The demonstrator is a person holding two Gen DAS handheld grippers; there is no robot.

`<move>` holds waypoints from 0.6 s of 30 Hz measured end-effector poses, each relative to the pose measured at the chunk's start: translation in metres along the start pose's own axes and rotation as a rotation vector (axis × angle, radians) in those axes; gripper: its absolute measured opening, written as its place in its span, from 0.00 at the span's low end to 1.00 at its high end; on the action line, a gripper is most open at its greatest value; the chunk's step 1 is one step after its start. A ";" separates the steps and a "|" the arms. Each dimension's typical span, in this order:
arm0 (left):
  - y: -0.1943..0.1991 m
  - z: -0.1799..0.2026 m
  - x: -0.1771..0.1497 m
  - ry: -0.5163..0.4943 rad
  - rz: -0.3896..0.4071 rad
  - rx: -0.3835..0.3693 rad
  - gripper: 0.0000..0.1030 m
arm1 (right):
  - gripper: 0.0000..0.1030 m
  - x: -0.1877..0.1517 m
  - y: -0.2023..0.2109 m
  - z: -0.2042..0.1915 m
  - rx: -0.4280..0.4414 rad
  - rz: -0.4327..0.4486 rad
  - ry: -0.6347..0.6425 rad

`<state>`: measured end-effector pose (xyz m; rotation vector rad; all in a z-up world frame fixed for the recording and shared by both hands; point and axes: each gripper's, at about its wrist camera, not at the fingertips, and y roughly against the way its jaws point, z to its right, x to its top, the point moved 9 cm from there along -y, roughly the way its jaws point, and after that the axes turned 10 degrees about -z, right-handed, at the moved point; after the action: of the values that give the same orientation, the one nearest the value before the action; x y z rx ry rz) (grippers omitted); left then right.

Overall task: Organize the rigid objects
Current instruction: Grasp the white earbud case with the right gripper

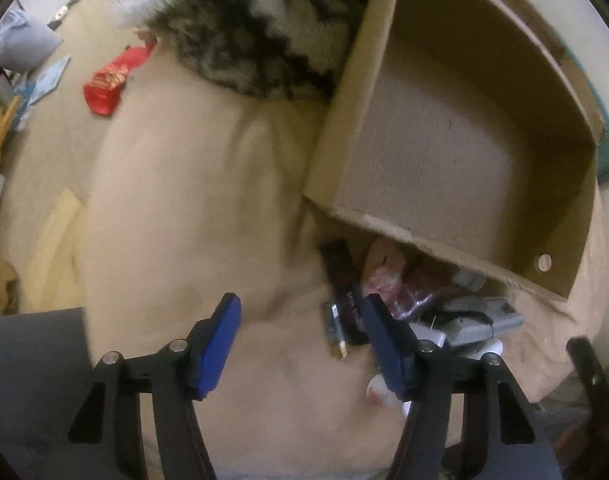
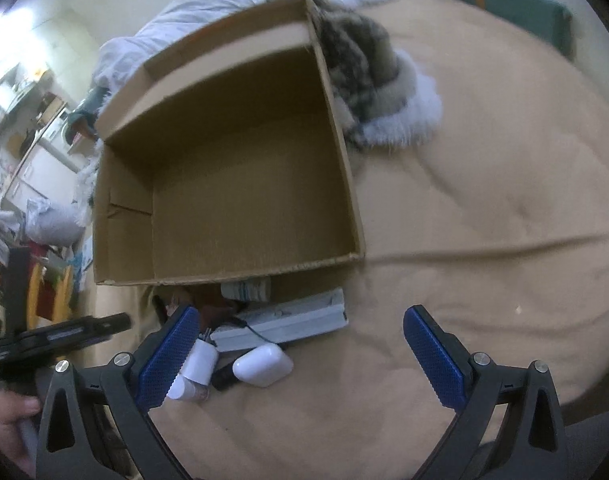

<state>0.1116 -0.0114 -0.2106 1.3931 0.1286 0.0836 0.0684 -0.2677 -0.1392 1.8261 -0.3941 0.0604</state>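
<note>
An open, empty cardboard box point(image 1: 444, 152) point(image 2: 240, 184) lies on a beige bed cover. A pile of small items sits against its near wall: a white earbud case point(image 2: 263, 365), a white plug charger point(image 2: 200, 362), a long grey-white device point(image 2: 284, 320), a dark flat bar point(image 1: 342, 276), a small USB stick point(image 1: 335, 330) and pink wrapped items point(image 1: 388, 280). My left gripper point(image 1: 300, 316) is open and empty, just left of the pile. My right gripper point(image 2: 300, 324) is open and empty, hovering over the pile's near side.
A furry grey-and-white blanket point(image 1: 244, 32) point(image 2: 368, 80) lies beyond the box. A red packet point(image 1: 112, 80) lies far left on the bed. The left gripper's body point(image 2: 64, 332) shows at the right view's left edge. Room clutter point(image 2: 20, 160) stands beyond the bed.
</note>
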 end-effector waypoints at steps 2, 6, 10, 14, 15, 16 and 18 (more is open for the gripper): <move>-0.014 0.001 0.007 0.019 -0.019 -0.001 0.52 | 1.00 -0.002 -0.004 0.002 0.004 -0.014 -0.017; -0.038 0.000 0.018 0.069 -0.059 -0.032 0.44 | 1.00 -0.005 -0.008 0.002 0.006 -0.029 -0.018; -0.053 0.006 0.017 0.042 -0.074 -0.015 0.43 | 1.00 -0.009 -0.015 0.003 0.008 -0.063 -0.013; -0.061 0.008 0.014 0.004 -0.072 0.033 0.23 | 0.96 -0.021 -0.034 -0.004 0.030 -0.160 0.001; -0.061 0.008 0.012 -0.006 -0.071 0.039 0.20 | 0.89 -0.025 -0.041 -0.009 0.018 -0.187 0.029; -0.062 0.007 0.010 -0.015 -0.075 0.048 0.12 | 0.87 -0.028 -0.046 -0.013 0.010 -0.209 0.053; -0.065 0.007 0.006 -0.040 -0.076 0.060 0.10 | 0.87 -0.036 -0.057 -0.025 0.007 -0.252 0.100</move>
<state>0.1177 -0.0285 -0.2739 1.4474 0.1521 -0.0113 0.0554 -0.2227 -0.1932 1.8579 -0.0921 -0.0205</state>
